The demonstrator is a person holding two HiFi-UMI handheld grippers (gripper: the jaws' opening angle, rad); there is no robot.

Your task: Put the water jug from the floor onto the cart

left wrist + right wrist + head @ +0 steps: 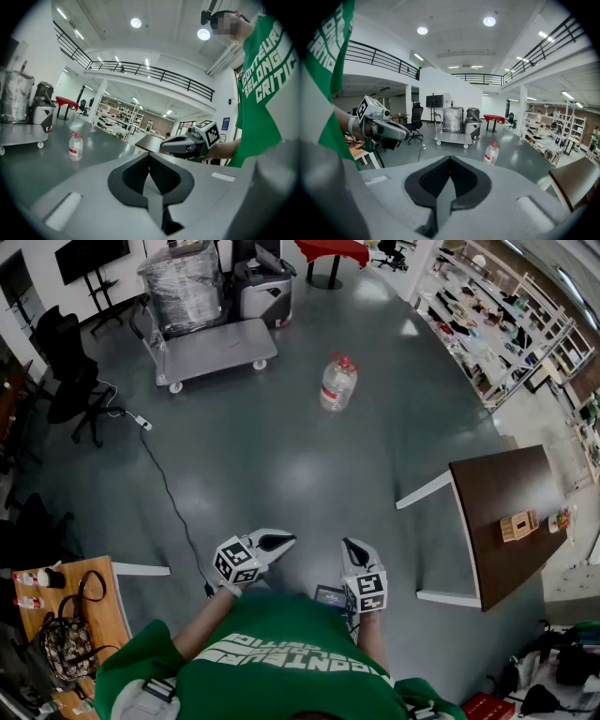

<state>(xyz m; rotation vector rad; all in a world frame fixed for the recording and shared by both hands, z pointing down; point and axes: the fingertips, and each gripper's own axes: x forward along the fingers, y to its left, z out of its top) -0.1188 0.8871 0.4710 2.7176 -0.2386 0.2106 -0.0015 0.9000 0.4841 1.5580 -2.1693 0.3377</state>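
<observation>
while both grippers hang close in front of the person's body, the jug (338,382) stands upright on the floor (281,460) well ahead of them, red cap up, its long axis vertical. in the head view it lies almost straight out from the right gripper (352,547) and ahead and somewhat to the right of the left gripper (281,540), so the right one looks slightly nearer, though both are well apart from it. each gripper has its jaws pressed together with nothing between them; both gripper views show the dark pads meeting at a seam. the cart (220,348) sits farther off, beyond the jug and to its left, its flat deck bare, near the jug but not touching it. the coming move is probably a walk forward to the jug before any grasp, and the jaws would need to part first. since the jug stands tall, a hold near its neck or top seems likeliest, then a carry leftward to the deck.
</observation>
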